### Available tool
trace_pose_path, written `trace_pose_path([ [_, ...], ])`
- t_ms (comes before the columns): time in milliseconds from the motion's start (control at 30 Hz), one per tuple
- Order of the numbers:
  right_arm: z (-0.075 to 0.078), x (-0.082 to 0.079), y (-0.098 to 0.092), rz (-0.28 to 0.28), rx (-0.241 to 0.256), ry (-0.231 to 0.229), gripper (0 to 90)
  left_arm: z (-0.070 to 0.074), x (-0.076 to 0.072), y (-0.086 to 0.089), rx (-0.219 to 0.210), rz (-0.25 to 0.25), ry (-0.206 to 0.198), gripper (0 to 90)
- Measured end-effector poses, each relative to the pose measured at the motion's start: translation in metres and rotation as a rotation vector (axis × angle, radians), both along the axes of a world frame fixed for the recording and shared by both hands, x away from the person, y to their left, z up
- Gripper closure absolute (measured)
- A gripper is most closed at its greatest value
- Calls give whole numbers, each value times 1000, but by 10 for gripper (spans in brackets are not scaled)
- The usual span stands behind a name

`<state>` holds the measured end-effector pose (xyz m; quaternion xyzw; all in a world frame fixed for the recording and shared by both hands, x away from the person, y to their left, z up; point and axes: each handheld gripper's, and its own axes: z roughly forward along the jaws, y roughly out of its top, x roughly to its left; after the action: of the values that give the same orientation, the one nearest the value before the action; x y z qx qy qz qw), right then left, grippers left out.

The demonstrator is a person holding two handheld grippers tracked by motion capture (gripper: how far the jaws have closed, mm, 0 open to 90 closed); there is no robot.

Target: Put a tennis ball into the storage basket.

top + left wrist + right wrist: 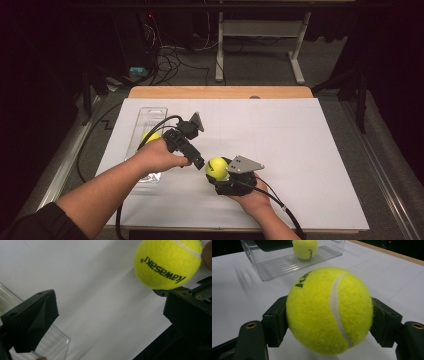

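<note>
Tennis ball [329,310] clamped in right gripper [220,174] jaws, left gripper [199,162] jaws apart just beside it, clear tray [145,117] at mat's left edge.

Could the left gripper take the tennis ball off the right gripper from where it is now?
Probably yes. The left gripper is open and its tips sit right beside the tennis ball, with bare table between. But the right gripper clamps the ball's sides, so only the exposed faces are free.

Open white sheet [300,150] right of my right gripper [220,172]: free passage. Left blocked by clear tray [145,120], my left gripper [197,161] just beside held ball [216,166].
</note>
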<state>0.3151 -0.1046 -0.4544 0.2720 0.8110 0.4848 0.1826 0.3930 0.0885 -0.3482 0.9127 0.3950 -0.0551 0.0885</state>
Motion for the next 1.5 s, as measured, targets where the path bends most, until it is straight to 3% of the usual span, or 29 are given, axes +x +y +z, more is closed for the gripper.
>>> trace_pose_path([
  [867,-2,0,7,11,49,28,272,-2,-1,-24,2,-40,31,7],
  [967,-2,1,7,24,45,9,272,-3,-2,-27,-2,-37,31,7],
  [1500,0,1,11,29,59,2,272,-8,-2,-37,-1,-49,46,7],
])
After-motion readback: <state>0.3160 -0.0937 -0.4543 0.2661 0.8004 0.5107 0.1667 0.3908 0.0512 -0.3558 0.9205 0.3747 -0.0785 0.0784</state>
